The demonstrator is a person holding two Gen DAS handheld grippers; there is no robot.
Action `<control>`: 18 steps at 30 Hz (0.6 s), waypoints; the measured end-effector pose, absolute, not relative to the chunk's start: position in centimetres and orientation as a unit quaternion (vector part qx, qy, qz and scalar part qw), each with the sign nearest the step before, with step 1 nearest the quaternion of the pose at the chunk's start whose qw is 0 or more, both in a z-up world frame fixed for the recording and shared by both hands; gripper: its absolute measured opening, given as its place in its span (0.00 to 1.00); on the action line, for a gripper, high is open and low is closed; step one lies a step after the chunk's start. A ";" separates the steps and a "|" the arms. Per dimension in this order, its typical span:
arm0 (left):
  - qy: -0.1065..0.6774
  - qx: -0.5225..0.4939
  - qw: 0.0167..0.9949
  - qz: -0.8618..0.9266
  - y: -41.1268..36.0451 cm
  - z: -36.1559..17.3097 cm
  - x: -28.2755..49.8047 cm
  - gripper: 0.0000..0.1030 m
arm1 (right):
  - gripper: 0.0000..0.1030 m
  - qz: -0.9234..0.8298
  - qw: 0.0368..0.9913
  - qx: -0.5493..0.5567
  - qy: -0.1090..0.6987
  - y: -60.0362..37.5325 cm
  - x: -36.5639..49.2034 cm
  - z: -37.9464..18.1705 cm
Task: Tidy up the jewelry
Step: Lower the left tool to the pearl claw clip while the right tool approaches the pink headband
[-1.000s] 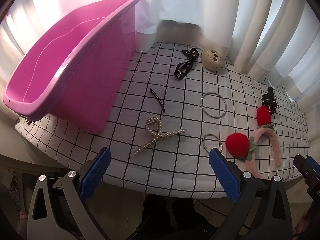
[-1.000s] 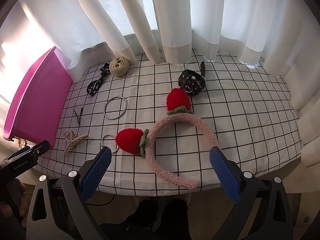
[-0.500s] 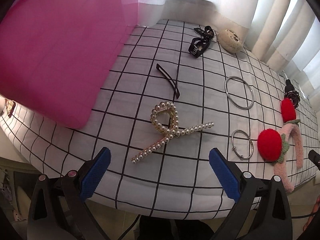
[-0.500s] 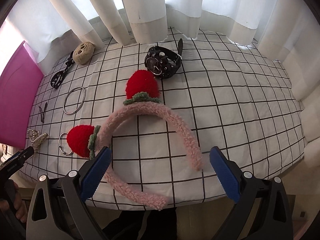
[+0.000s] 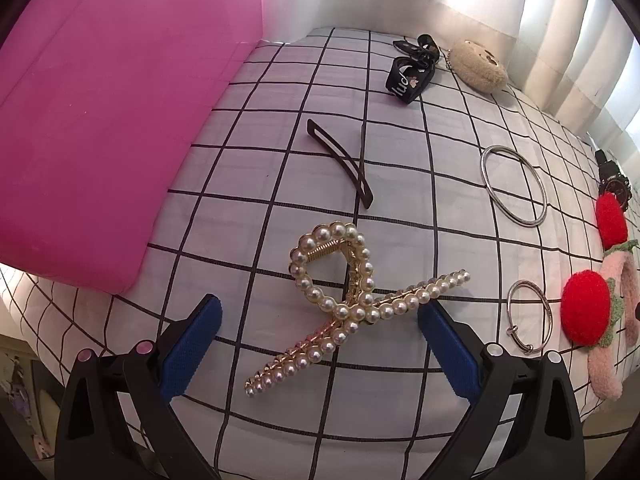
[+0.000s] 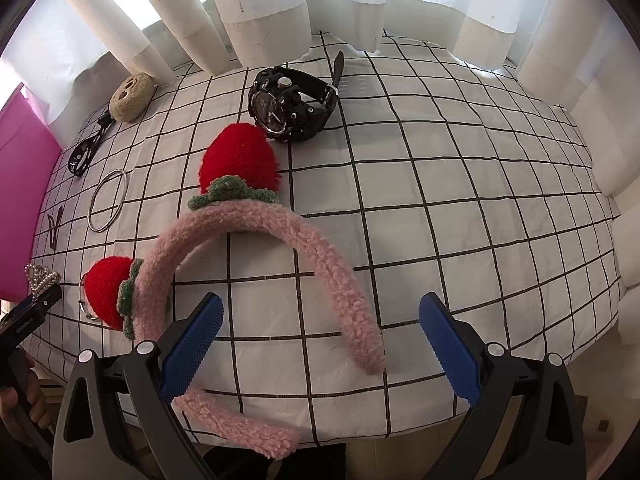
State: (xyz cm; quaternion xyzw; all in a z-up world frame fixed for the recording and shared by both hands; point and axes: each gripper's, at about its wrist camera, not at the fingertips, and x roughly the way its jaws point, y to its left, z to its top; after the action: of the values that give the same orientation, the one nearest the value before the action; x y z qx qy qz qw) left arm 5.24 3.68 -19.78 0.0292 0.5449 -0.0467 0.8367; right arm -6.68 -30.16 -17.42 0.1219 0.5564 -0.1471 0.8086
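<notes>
With both tools spread wide, the left tool (image 5: pixel 318 330) hovered astride the gold pearl-studded hair claw (image 5: pixel 349 296) lying just right of the pink plastic tub (image 5: pixel 100 120), so the pick-up seemed in hand, needing descent and closing next.

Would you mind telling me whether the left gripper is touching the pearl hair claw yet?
Apart. In the left wrist view the left gripper has its jaws open, with checked cloth visible between each pad and the pearl hair claw.
</notes>
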 end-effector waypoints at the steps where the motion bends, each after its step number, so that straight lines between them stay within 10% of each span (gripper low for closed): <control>1: 0.543 0.029 0.838 -0.047 3.6 -19.8 5.4 0.94 | 0.91 -0.146 0.808 0.123 0.557 -30.3 -6.5 -17.7; 18: 0.468 0.026 0.882 -0.048 3.4 -20.1 4.2 0.95 | 0.92 -0.120 0.817 0.065 0.560 -30.4 -3.3 -20.9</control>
State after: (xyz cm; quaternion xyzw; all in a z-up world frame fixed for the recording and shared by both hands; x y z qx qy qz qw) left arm 4.23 3.39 -20.14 0.0262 0.4683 -0.0478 0.8819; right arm -3.30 -30.36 -20.92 0.0650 0.5602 -0.1197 0.8171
